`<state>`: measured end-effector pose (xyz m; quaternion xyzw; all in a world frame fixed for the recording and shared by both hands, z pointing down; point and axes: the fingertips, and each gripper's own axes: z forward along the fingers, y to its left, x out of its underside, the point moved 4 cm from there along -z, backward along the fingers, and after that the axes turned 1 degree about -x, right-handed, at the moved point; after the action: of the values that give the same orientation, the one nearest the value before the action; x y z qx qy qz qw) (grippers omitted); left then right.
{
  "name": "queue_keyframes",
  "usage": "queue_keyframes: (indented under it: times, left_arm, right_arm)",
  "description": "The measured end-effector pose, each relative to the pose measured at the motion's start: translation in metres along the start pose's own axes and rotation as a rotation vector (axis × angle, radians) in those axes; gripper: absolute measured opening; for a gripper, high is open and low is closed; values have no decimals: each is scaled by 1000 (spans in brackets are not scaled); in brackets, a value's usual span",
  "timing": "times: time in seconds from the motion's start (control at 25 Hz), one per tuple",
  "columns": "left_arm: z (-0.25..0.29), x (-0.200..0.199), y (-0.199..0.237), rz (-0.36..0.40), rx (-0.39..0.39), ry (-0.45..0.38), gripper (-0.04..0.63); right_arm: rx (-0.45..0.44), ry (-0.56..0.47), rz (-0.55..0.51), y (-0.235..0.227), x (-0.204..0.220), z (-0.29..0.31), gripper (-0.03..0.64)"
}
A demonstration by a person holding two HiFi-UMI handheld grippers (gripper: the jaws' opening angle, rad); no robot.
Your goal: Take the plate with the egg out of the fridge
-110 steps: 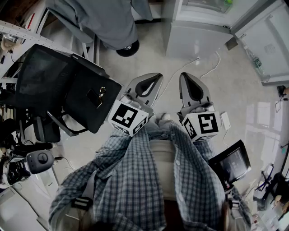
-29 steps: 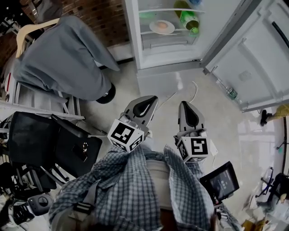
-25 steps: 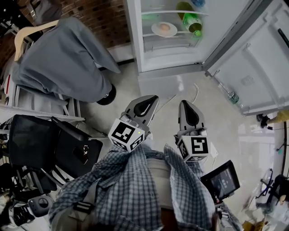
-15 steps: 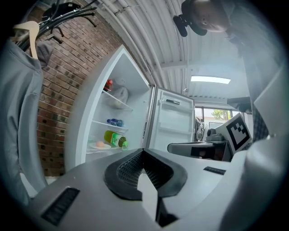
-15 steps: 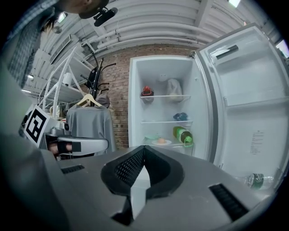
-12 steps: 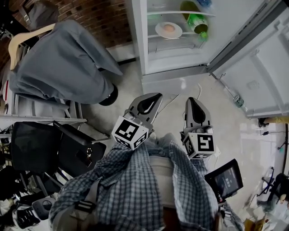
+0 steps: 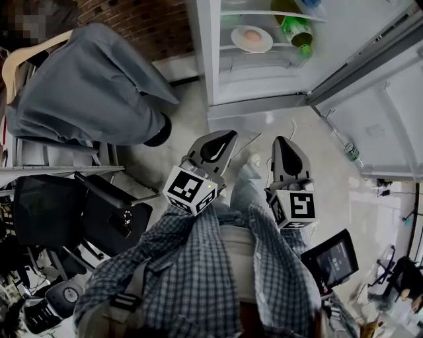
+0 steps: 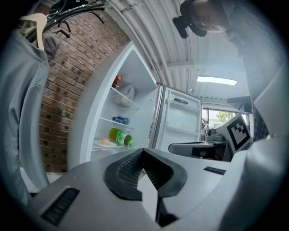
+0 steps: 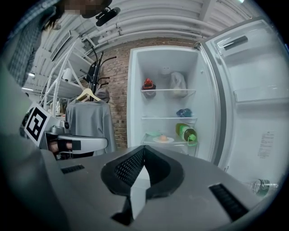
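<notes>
The fridge stands open ahead of me. On its lower shelf lies a white plate with an egg, beside a green bottle on its side. My left gripper and right gripper are held low by my waist over the floor, well short of the fridge, both shut on nothing. The plate with the egg shows far off past my left gripper in the left gripper view. In the right gripper view the plate with the egg lies beyond my right gripper.
A grey jacket on a hanger hangs at the left by a brick wall. A black chair is lower left. The fridge door swings open to the right, with a small bottle on the floor. A tablet sits lower right.
The fridge has come into view and drawn nearer as I walk toward it. Both grippers stay shut in front of me, close together.
</notes>
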<state>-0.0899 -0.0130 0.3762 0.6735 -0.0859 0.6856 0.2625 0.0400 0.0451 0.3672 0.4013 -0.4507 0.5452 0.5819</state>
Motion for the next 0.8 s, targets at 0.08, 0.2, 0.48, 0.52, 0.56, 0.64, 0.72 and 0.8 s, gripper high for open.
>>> queue_keyframes:
  times: [0.08, 0.2, 0.48, 0.52, 0.56, 0.64, 0.72, 0.8]
  left_arm:
    - [10, 0, 2, -2, -13, -3, 6]
    - [25, 1, 6, 0, -32, -1, 6]
    - [80, -6, 19, -1, -101, -7, 6]
    - [88, -8, 21, -3, -109, -7, 6]
    - [96, -11, 22, -5, -116, -7, 6]
    - [111, -15, 26, -4, -132, -7, 6]
    - [126, -18, 31, -8, -158, -12, 6]
    - [140, -21, 35, -11, -185, -19, 6]
  right_arm:
    - [-15, -7, 4, -8, 0, 9, 6]
    - [-43, -54, 12, -19, -8, 27, 6]
    - [-125, -33, -134, -57, -15, 70, 6]
    - [-135, -30, -172, -62, -19, 75, 6]
    - [-147, -28, -213, -66, -23, 81, 6]
    - [-177, -29, -285, -73, -29, 93, 6]
    - [-211, -38, -317, -81, -35, 106, 6]
    - [-240, -45, -322, -92, -38, 116, 6]
